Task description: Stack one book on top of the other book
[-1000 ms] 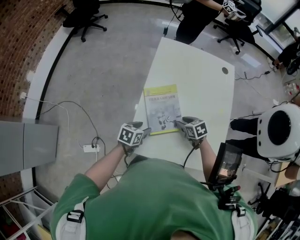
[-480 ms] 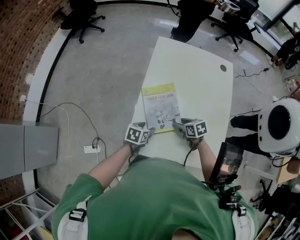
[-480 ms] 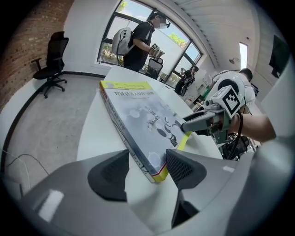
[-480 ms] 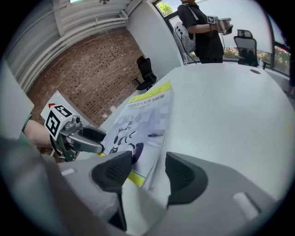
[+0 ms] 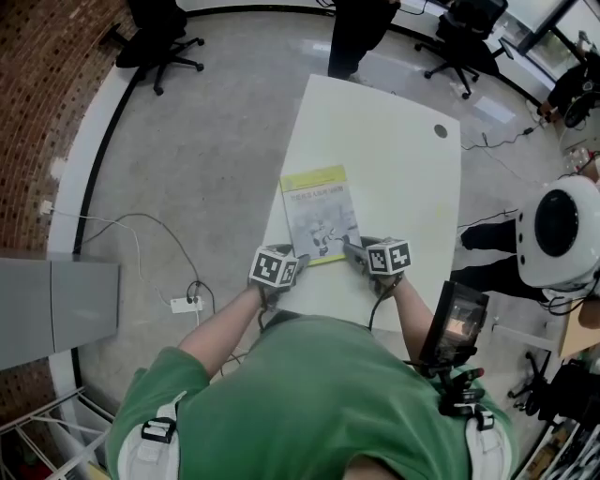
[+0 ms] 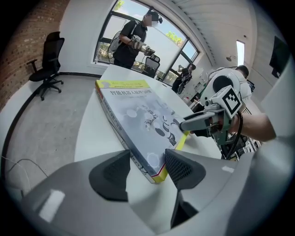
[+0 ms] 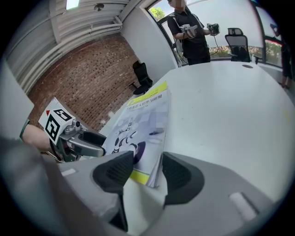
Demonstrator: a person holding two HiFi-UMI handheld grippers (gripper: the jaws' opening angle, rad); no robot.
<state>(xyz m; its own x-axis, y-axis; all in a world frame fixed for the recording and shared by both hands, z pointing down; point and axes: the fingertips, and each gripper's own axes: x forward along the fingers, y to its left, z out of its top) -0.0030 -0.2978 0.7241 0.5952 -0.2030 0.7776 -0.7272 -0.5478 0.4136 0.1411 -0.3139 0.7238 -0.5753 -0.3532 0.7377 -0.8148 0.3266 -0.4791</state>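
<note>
A grey book with a yellow top band (image 5: 322, 214) lies flat on the white table (image 5: 394, 150), near its left edge. In the left gripper view it looks thick, and a yellow edge (image 6: 162, 174) shows at its bottom corner. My left gripper (image 5: 300, 262) stands open at the book's near left corner (image 6: 154, 163), which sits between the pads without being squeezed. My right gripper (image 5: 349, 248) is at the near right corner. Its jaws are closing, with that corner's pages (image 7: 154, 167) between the pads (image 7: 119, 171). Each gripper also shows in the other's view, the right gripper (image 6: 186, 123) and the left gripper (image 7: 94, 139).
A person (image 5: 354, 28) stands at the table's far end holding grippers. Office chairs (image 5: 150, 37) stand on the grey floor, with a cable and a power strip (image 5: 183, 304) at the left. A round white device (image 5: 558, 234) is at the right. A cable hole (image 5: 441, 131) marks the table's far right.
My left gripper has edged right, closer to the book's near left corner. The right gripper and the book have stayed where they were.
</note>
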